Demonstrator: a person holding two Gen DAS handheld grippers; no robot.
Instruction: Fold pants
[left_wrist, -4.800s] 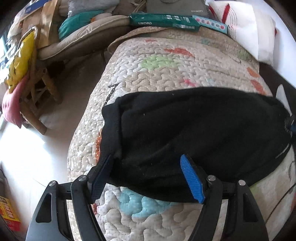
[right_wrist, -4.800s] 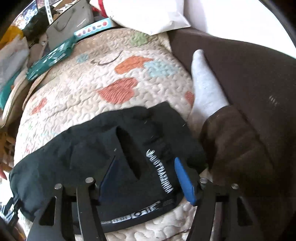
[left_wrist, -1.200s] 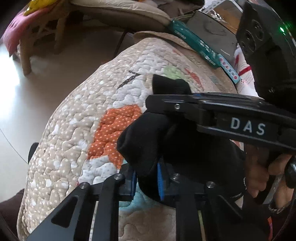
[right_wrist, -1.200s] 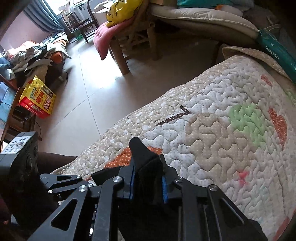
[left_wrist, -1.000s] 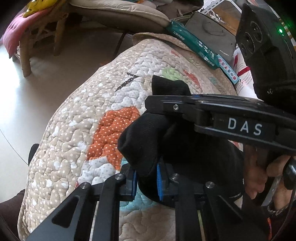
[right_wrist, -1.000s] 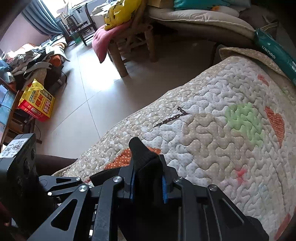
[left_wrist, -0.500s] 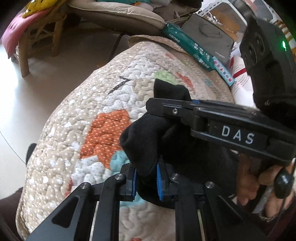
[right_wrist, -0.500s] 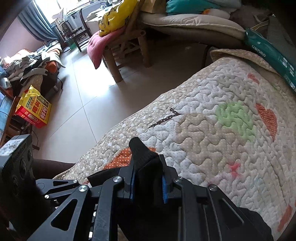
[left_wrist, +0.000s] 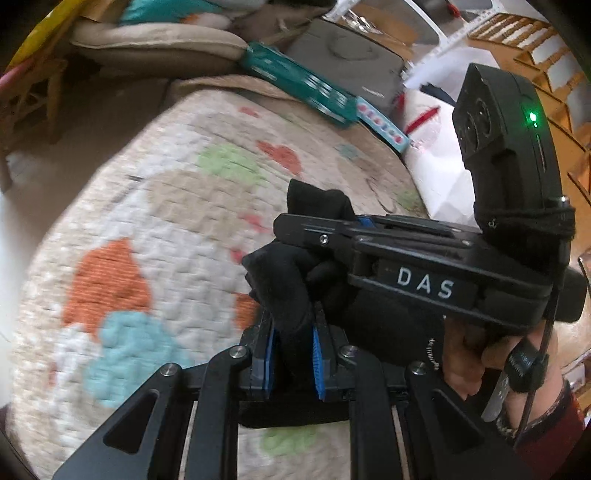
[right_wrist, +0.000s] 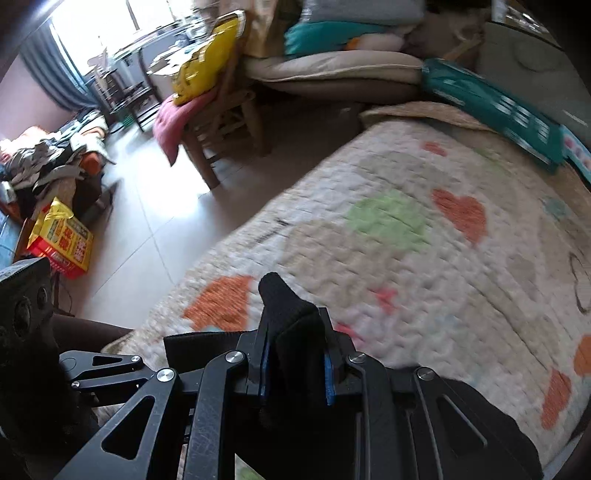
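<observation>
Both tongs, left gripper (left_wrist: 291, 354) and right gripper (right_wrist: 293, 363), clamp bunched black pants (left_wrist: 284, 288) above quilt (left_wrist: 155, 206)'s near edge: carry level, grips together, lay flat.

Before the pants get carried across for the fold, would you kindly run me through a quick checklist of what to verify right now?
1. Left gripper shut on the black pants: ok, cloth is bunched between the blue pads.
2. Right gripper shut on the pants: ok, a tuft sticks up past the fingers.
3. Both grippers close together, side by side: ok, the right gripper shows right beside the left one.
4. Quilt ahead free of other items: ok where visible.
5. Green box at the quilt's far edge stays out of the way: ok.
6. Hanging part of the pants lying flat and unwrinkled: cannot tell, it is hidden below the grippers.
</observation>
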